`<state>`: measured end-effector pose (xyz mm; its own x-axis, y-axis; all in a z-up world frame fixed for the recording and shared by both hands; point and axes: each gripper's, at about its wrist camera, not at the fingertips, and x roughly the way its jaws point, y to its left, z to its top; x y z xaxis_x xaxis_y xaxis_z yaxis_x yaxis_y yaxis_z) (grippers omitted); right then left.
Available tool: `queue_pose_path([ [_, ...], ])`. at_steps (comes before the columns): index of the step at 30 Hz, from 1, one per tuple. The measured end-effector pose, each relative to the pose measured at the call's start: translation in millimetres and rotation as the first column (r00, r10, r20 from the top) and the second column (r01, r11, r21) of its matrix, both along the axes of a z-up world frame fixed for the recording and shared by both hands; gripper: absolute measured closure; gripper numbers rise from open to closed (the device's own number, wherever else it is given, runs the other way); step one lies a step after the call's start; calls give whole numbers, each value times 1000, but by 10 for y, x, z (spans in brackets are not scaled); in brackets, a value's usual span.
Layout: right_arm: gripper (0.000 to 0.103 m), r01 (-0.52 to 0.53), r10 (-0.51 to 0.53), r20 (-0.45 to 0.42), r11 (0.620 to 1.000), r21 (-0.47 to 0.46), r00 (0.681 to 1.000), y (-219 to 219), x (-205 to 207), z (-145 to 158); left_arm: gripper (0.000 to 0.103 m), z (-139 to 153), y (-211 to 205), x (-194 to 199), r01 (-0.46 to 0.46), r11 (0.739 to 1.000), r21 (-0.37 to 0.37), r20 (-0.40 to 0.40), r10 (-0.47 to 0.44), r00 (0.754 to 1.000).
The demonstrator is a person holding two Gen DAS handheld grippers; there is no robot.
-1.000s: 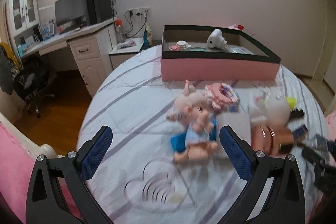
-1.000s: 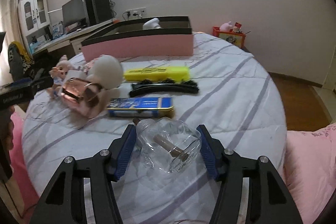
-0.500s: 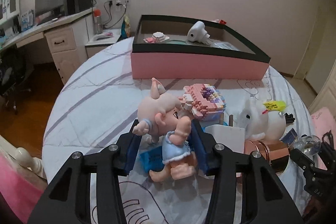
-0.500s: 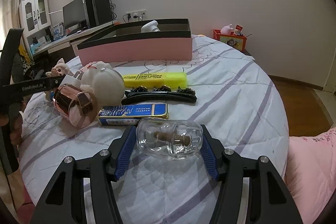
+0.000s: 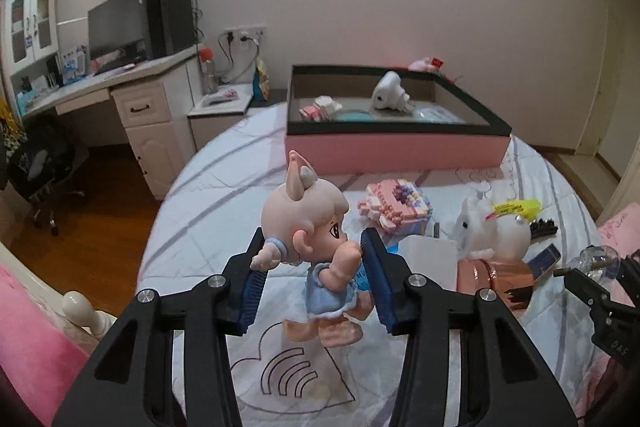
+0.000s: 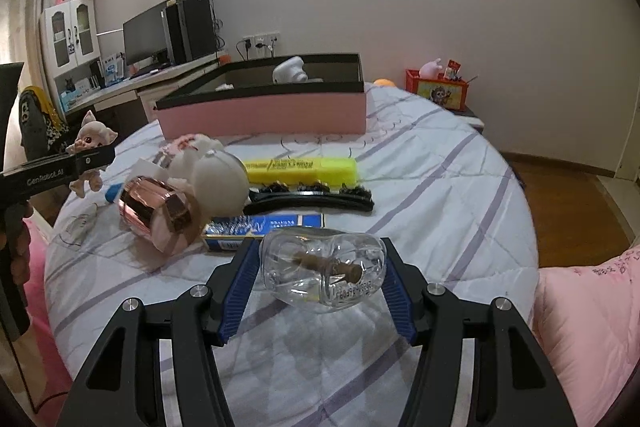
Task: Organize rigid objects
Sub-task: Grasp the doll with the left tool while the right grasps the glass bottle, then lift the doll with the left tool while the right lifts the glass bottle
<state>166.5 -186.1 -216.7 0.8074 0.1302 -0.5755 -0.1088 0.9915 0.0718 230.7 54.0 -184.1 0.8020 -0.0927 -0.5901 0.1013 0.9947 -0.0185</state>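
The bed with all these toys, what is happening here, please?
A person is tidying toys off the bed with a handheld gripper in each hand. The left gripper has just closed on a pig-eared doll and holds it upright, clear of the bedspread. The right gripper is clamped on a clear glass bottle. A pink box at the far side already holds a few things, while a yellow box, a black comb and other items lie loose.
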Motion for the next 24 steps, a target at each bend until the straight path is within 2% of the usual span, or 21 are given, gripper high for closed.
queue_pose_path([
  [7, 43, 3, -3, 54, 1000, 1, 999, -1, -39, 198, 56, 219, -26, -220, -28, 1000, 11, 83, 27, 996],
  [13, 43, -7, 7, 146, 1000, -4, 989, 40, -68, 559, 56, 505, -137, -386, -14, 999, 33, 152, 9, 988],
  [21, 43, -42, 47, 312, 999, -22, 949, 196, -120, 1211, 56, 983, -248, -557, -2, 1000, 30, 276, -6, 961],
  [24, 47, -62, 69, 349, 998, -32, 934, 261, -118, 1376, 56, 1135, -276, -590, -2, 999, 36, 317, -10, 948],
])
